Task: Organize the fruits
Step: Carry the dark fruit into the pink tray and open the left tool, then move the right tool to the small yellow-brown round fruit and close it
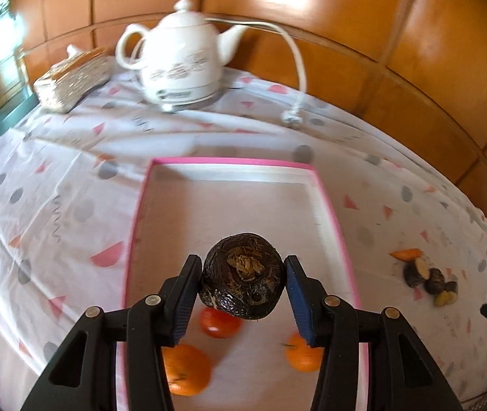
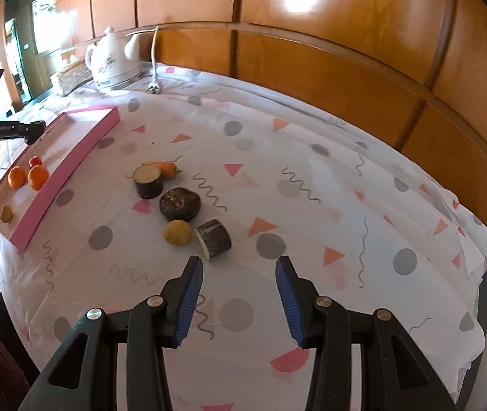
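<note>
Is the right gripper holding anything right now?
No, the right gripper is open with only the patterned white tablecloth showing between its blue-padded fingers.

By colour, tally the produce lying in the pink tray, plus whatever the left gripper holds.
Orange: 2 oranges
Red: 1 tomato
Yellow: 1 fruit
Dark brown: 1 root, in left gripper
Total: 5

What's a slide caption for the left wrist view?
Left claw holds a dark brown fruit above the pink-rimmed tray.
</note>
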Available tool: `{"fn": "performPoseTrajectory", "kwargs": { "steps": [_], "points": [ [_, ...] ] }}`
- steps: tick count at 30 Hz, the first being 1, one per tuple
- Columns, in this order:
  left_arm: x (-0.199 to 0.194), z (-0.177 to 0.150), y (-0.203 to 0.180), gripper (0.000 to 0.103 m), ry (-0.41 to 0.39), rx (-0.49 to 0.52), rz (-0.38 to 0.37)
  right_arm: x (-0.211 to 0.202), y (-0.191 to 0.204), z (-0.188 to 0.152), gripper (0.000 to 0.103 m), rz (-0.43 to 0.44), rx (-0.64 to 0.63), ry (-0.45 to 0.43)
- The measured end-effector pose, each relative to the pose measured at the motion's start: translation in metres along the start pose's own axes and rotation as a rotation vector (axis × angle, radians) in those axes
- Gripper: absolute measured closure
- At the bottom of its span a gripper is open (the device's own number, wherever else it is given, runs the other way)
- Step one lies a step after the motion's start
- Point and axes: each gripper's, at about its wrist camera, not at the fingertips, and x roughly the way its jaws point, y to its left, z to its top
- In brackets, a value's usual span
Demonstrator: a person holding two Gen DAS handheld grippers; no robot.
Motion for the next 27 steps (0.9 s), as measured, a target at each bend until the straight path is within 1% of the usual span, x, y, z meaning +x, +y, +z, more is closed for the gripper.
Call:
{"fn": "performPoseTrajectory", "kwargs": {
  "steps": [6,12,17,19,21,23,27],
  "points": [
    [0.012,0.005,0.029,0.053,0.013,-0.059,0.028,0.001,0.004,-0.002,0.058,-0.002,-0.014,0.02],
    [0.025,0.0,0.039,0.053,0.029,-0.074,0.047,0.004,0.018,-0.004,0.058,-0.005,-0.058,0.034],
    [0.023,-0.006,0.038,0.052,0.022,-0.059,0.055,0.013,0.038,-0.007,0.058,-0.021,-0.147,0.059],
    [0.021,-0.009,0.039,0.051,0.02,-0.061,0.058,0.016,0.042,-0.009,0.058,-0.027,-0.169,0.07],
    [0.015,-0.012,0.036,0.051,0.006,-0.054,0.082,0.018,0.043,-0.01,0.058,-0.027,-0.175,0.073],
    [0.005,-0.017,0.031,0.047,-0.019,-0.037,0.099,0.018,0.042,-0.01,0.058,-0.032,-0.168,0.072],
    [-0.014,-0.027,0.02,0.046,-0.062,0.003,0.1,0.018,0.035,-0.007,0.058,-0.034,-0.126,0.073]
  ]
}}
